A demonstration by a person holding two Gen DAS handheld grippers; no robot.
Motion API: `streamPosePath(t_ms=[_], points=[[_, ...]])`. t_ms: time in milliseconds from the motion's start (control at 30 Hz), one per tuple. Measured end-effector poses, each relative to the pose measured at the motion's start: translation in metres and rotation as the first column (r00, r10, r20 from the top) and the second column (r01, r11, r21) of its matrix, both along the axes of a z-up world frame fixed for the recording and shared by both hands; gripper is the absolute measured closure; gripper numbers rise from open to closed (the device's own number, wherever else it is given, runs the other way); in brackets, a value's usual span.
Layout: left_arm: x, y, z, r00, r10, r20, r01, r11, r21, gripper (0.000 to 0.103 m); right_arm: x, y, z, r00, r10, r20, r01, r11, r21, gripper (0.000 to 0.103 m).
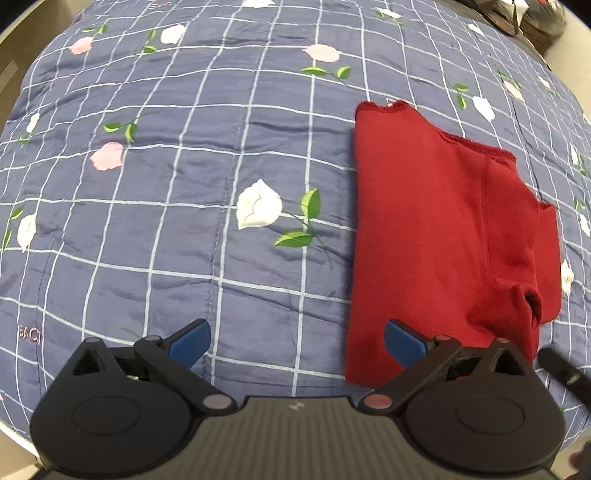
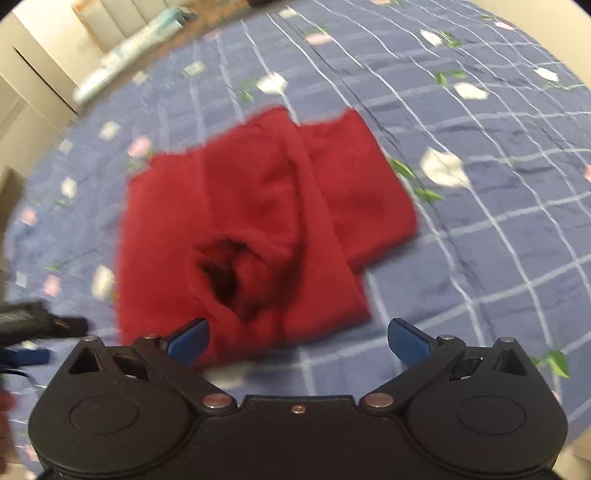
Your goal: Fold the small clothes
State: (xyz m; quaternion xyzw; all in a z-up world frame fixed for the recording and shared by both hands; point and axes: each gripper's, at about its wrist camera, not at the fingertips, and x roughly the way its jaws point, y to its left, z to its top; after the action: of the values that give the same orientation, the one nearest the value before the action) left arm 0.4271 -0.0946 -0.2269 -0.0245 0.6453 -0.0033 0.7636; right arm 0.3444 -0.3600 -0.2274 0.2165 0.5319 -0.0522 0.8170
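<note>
A small red garment lies folded flat on a blue checked quilt with flowers. My left gripper is open and empty, low over the quilt, with its right pad above the garment's near left corner. In the right wrist view the same red garment is blurred, with a dark sleeve opening facing me. My right gripper is open and empty just before the garment's near edge. The other gripper's dark tip shows at the left.
The quilt covers the bed on all sides of the garment. Dark items lie at the far right corner. A pale wall and a light bundle stand beyond the bed's far left edge.
</note>
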Motion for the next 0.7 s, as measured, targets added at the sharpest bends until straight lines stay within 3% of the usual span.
streamPosePath(t_ms=[167, 467, 567, 700], points=[[0.001, -0.011, -0.018, 0.998, -0.050, -0.047, 0.051, 0.999, 0.010, 0.001, 0.022, -0.010, 0.007, 0.998, -0.033, 0.062, 0.023, 0.988, 0.153, 0.001], [-0.010, -0.018, -0.021, 0.997, -0.044, -0.069, 0.044, 0.999, -0.008, 0.001, 0.070, -0.023, -0.036, 0.988, -0.145, -0.045, 0.152, 0.934, 0.324, 0.004], [-0.011, -0.018, -0.022, 0.997, -0.030, -0.069, 0.029, 1.000, -0.009, 0.001, 0.077, -0.025, -0.046, 0.986, -0.155, -0.061, 0.167, 0.932, 0.322, 0.014], [-0.009, -0.019, -0.024, 0.997, -0.007, -0.073, 0.006, 1.000, -0.008, 0.001, 0.082, -0.023, -0.051, 0.992, -0.112, -0.061, 0.124, 0.955, 0.269, 0.037]])
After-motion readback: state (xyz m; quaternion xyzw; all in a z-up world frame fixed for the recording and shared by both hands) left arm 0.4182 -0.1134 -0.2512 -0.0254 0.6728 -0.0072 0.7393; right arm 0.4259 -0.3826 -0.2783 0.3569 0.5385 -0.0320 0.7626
